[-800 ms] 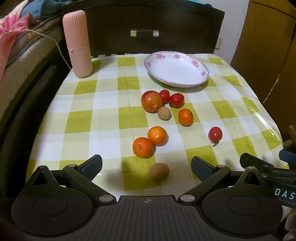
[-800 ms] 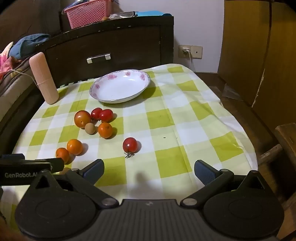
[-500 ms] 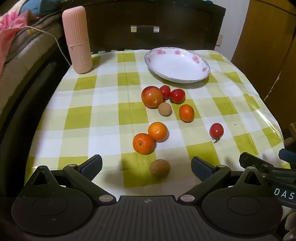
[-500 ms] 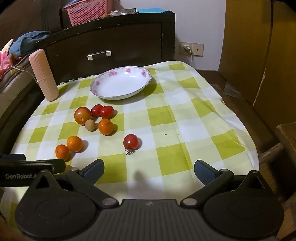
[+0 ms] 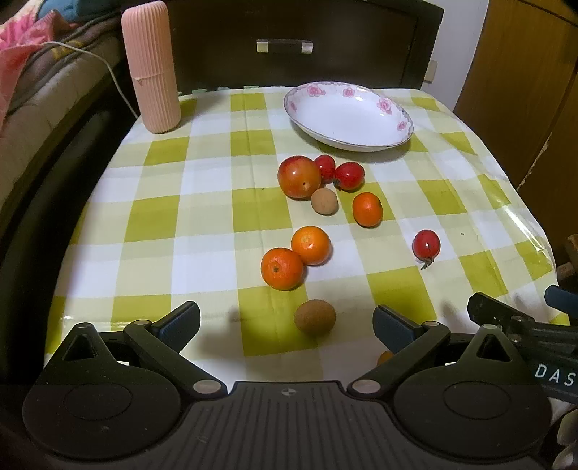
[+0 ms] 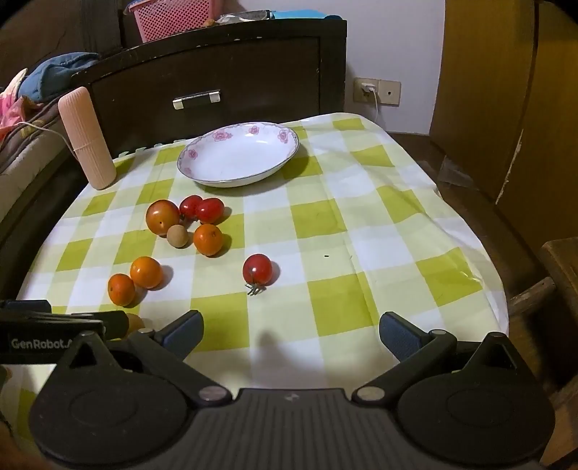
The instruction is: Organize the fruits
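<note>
Hovering low over the near edge of the bench (image 5: 202,180), both tools with jaws spread wide and holding nothing: left gripper (image 5: 286,318) just short of a brown round fruit (image 5: 314,316) lying between its fingers' line, right gripper (image 6: 290,330) aimed across open checked cloth toward a lone cherry tomato (image 6: 257,269) with its stem down. Resting far on the bench, a white floral plate (image 5: 393,108), bare inside. Grouped just near of the plate, a large tomato (image 5: 299,177) touching two small red tomatoes (image 5: 348,175), with a second, paler brown fruit (image 5: 324,202) pressed against the large one and a small orange (image 5: 367,209) just right of that. Sitting nearer and touching each other, two more oranges (image 5: 282,268), slightly left of the cluster. Standing upright at the far left corner, a ribbed pink cylinder (image 5: 150,68). Beyond the bench, a dark wooden drawer front (image 6: 216,72) with a metal handle, and a pink basket (image 6: 173,18) on top of it.
</note>
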Action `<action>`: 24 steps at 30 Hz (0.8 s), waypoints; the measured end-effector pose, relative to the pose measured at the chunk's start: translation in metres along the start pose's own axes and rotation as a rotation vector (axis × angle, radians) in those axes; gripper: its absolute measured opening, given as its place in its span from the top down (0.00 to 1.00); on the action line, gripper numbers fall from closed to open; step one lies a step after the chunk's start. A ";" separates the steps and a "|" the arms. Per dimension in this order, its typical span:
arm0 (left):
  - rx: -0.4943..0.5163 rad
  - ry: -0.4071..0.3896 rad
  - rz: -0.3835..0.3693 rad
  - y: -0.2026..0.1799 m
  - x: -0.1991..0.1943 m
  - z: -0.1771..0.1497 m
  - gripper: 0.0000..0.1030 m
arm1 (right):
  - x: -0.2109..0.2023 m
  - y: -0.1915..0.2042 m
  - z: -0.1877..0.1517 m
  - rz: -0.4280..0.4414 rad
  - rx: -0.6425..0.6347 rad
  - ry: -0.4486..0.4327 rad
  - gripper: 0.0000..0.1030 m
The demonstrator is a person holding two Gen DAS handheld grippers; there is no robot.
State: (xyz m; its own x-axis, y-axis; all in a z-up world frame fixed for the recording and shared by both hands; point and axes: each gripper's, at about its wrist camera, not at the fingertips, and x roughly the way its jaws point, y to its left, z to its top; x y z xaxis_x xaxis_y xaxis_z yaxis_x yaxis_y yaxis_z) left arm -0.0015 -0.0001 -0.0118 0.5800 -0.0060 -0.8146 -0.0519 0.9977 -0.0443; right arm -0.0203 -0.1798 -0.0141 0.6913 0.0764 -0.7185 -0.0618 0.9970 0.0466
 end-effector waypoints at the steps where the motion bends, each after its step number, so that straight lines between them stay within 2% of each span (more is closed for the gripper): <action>1: 0.001 0.003 -0.001 0.000 0.000 0.000 0.00 | 0.000 0.000 -0.001 -0.003 -0.001 0.000 0.01; 24: 0.014 0.034 0.009 0.000 0.003 0.000 0.03 | 0.005 0.000 -0.002 -0.003 -0.009 0.034 0.01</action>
State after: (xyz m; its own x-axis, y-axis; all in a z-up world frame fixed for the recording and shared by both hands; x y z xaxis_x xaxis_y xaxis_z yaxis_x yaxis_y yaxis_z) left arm 0.0004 -0.0003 -0.0141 0.5514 0.0005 -0.8343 -0.0448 0.9986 -0.0290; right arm -0.0183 -0.1795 -0.0192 0.6666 0.0725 -0.7419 -0.0662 0.9971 0.0380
